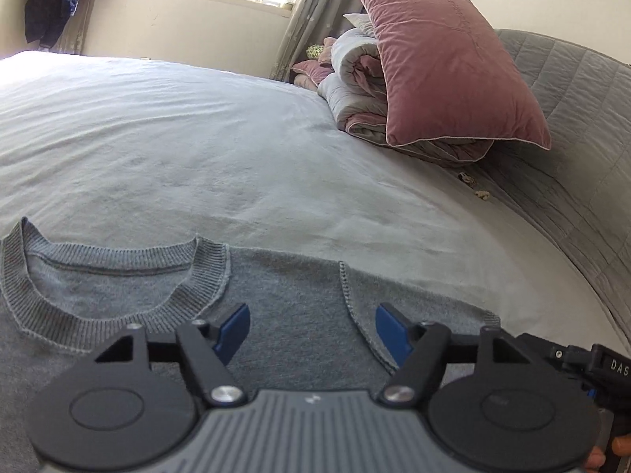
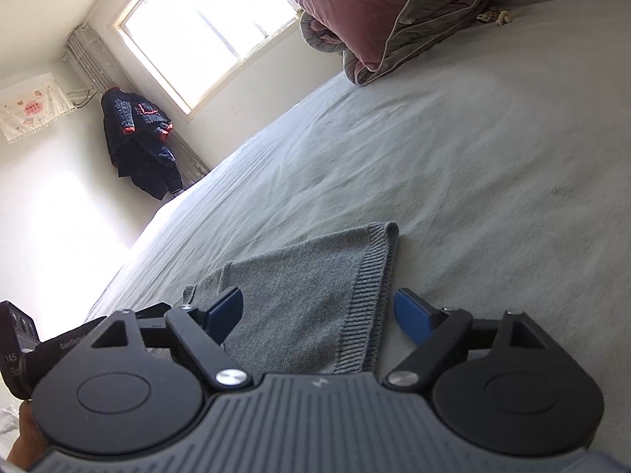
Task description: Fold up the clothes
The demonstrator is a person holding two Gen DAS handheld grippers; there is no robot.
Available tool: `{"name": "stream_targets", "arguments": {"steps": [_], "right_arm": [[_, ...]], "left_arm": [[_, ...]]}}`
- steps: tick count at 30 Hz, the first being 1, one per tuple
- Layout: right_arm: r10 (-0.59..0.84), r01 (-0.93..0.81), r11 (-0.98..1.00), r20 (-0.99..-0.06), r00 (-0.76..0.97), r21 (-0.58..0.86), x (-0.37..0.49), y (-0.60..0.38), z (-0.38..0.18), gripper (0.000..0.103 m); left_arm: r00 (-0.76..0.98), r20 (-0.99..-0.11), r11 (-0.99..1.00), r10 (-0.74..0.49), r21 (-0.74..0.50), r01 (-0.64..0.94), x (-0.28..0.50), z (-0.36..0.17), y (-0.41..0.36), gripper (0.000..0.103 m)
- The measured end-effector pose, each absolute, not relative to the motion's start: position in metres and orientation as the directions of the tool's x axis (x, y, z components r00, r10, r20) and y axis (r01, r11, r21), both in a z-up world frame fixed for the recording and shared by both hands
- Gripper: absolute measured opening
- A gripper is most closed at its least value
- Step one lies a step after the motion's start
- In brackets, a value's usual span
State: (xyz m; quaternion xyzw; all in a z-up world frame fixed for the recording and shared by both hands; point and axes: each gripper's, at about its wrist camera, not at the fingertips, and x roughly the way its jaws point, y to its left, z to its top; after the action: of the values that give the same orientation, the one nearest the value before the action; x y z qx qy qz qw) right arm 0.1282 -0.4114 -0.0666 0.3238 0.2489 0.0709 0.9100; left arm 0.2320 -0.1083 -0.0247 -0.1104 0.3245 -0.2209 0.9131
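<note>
Grippers first: your left gripper [image 1: 311,325] has its blue fingers [image 1: 233,329] apart and holds nothing. It hangs over the shoulder of the gray sweater [image 1: 284,315], near the round neck hole [image 1: 114,276]. Your right gripper [image 2: 320,315] has its jaws apart too, with the ribbed edge [image 2: 370,299] of the sweater between them, not pinched. You have the sweater lying flat on the pale bed sheet [image 1: 236,149]. A pink pillow [image 1: 453,67] leans on a rolled blanket [image 1: 355,79] far back, and dark clothes [image 2: 138,142] hang by the window [image 2: 205,23]
</note>
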Motion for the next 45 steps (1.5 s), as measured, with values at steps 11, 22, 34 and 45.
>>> {"name": "stream_targets", "arguments": {"steps": [11, 22, 34, 45], "right_arm": [[0.162, 0.12, 0.85, -0.472, 0.867, 0.513, 0.134, -0.396, -0.064, 0.047], [0.283, 0.009, 0.762, -0.346, 0.895, 0.647, 0.135, -0.388, -0.051, 0.009], [0.449, -0.182, 0.832, -0.444, 0.775, 0.525, 0.165, -0.302, -0.052, 0.009], [0.565, -0.455, 0.824, -0.423, 0.709, 0.337, 0.122, -0.331, -0.028, 0.077]], "left_arm": [[0.669, -0.432, 0.759, -0.605, -0.567, 0.32, 0.234, -0.062, -0.101, 0.065], [0.508, -0.368, 0.588, -0.779, -0.711, 0.387, 0.236, -0.053, -0.094, 0.087], [0.42, -0.34, 0.509, -0.841, -0.76, 0.405, 0.235, -0.058, -0.095, 0.09], [0.492, -0.517, 0.706, -0.7, -0.606, 0.367, 0.237, -0.058, -0.101, 0.027]]}}
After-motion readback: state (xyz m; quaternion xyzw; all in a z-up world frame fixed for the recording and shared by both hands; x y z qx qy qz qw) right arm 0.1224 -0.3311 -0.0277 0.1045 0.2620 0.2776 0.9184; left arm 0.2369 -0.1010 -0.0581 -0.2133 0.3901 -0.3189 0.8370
